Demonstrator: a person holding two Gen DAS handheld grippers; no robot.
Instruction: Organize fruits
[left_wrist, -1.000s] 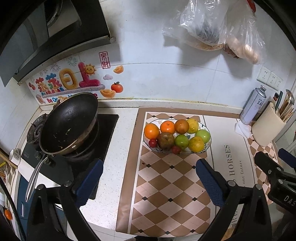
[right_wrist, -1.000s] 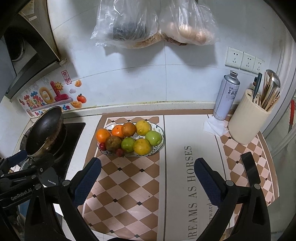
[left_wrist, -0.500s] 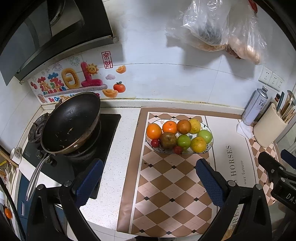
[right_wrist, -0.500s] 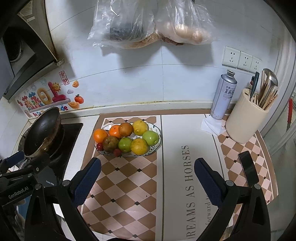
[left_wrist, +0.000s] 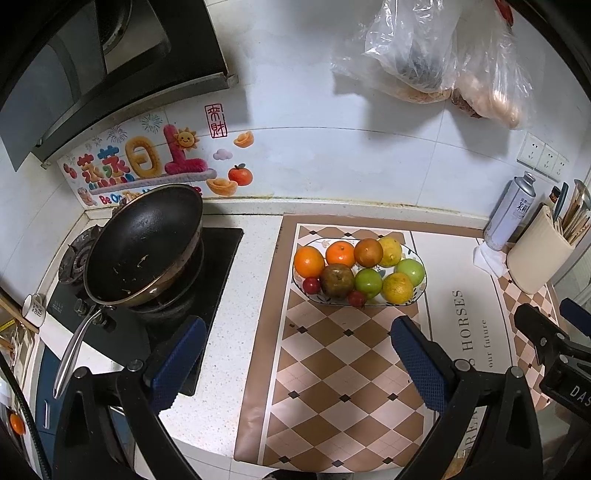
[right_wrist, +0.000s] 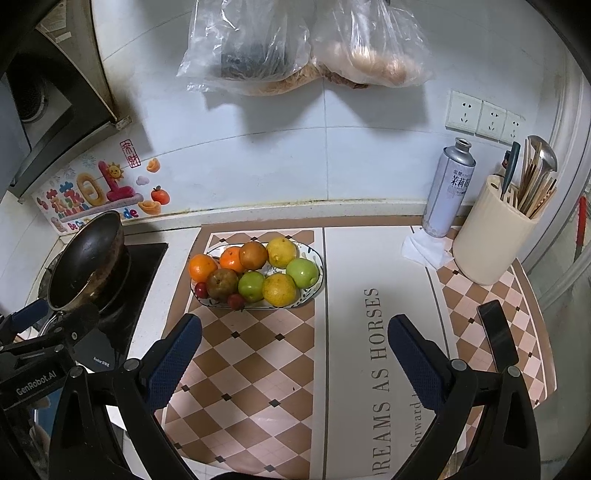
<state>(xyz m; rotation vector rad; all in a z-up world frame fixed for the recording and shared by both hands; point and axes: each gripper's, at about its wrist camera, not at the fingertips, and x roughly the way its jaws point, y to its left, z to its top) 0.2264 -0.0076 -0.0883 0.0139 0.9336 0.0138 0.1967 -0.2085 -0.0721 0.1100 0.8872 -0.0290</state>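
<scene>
Toward the back edge of the bench, on the checkered mat (right_wrist: 258, 354), your fruit plate (right_wrist: 314, 258) holds everything: two oranges (left_wrist: 309, 261) at its left end, a brown pear (left_wrist: 336, 280) just in front of them, two green apples (right_wrist: 302, 272) and two yellow citrus (right_wrist: 279, 289) toward the right, and two small red fruits (left_wrist: 311, 284) at the near rim. All the pieces touch their neighbours in one tight cluster.

Your left tool (left_wrist: 295, 350) hangs above the mat in front of the plate, fingers spread wide with nothing between them. Your right tool (right_wrist: 295, 350) hangs likewise, spread and holding nothing, over the mat's lettered panel.

Left of the mat, a black wok (left_wrist: 144, 243) sits tilted on the stove (left_wrist: 221, 258). At the bench's back right corner stand a spray can (right_wrist: 448, 188) and a cream utensil holder (right_wrist: 487, 240), with a dark phone (right_wrist: 498, 336) lying near the right edge. Two plastic bags (right_wrist: 251, 48) hang on the wall above.
</scene>
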